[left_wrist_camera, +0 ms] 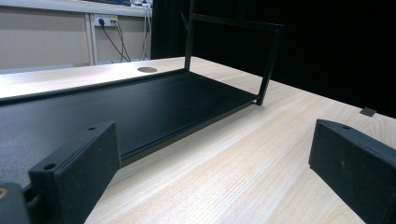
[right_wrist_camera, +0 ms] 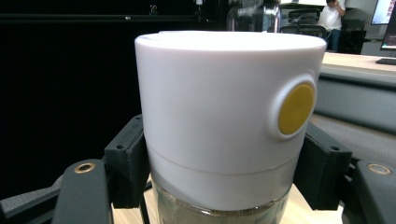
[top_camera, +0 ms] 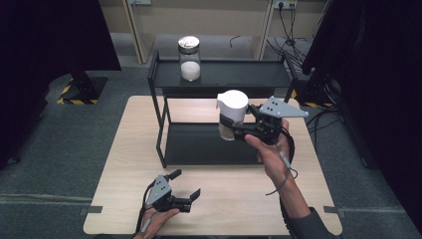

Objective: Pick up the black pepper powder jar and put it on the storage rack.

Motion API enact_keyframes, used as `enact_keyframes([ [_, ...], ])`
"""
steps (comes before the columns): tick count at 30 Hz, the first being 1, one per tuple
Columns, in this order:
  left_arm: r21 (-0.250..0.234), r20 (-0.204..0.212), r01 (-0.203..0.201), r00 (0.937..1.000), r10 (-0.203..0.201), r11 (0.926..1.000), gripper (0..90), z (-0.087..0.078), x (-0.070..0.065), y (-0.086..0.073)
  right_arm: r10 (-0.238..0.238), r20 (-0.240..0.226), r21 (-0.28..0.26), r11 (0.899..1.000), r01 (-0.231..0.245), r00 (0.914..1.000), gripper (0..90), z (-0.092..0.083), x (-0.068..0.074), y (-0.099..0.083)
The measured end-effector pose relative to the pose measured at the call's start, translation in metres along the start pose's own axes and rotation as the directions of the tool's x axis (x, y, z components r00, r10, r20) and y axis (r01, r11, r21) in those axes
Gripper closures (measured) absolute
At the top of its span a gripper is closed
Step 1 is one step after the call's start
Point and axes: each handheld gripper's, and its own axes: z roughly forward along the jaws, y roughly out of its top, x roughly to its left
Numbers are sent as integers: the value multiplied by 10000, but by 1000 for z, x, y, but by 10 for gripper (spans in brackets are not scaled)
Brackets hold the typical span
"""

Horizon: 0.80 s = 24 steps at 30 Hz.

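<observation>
Pale wooden table (top_camera: 224,199), black shelf (top_camera: 219,74) behind. Right hand-held gripper (top_camera: 234,127) clamped on white-capped jar (top_camera: 232,112): glass, probably slippery, fragile; best gripped below cap. Left hand-held gripper (top_camera: 186,186) apart, idle.

A pale wooden bench (top_camera: 224,199) carries a black two-tier shelf (top_camera: 219,144) toward twelve o'clock; a metal-lidded glass jar (top_camera: 189,59) stands on its top tier.

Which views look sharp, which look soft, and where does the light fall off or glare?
High view: table evenly lit, black curtains at both sides swallow detail, glare on the far jar's lid. Left gripper view: sharp wood grain, near jaws a little soft, sheen on the shelf. Right gripper view: the white-capped jar is close, bright and slightly soft, and the left background is black.
</observation>
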Motion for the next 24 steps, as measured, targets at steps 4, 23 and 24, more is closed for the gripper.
enact_keyframes([
  [4, 1, -5, 28, 10000, -28, 10000, 14, 0, 0, 0, 80, -67, 0, 10000, -80, 9999, 306, 5, -4, 15],
  [23, 22, 0, 40, 10000, -40, 10000, 14, 0, 0, -1, 392, 58, 224, 9990, -393, 9992, 306, 33, -20, 84],
  [24, 29, 5, 43, 10000, -43, 10000, 14, 0, 0, -1, 397, 103, 213, 9990, -399, 9992, 306, 35, -20, 87],
])
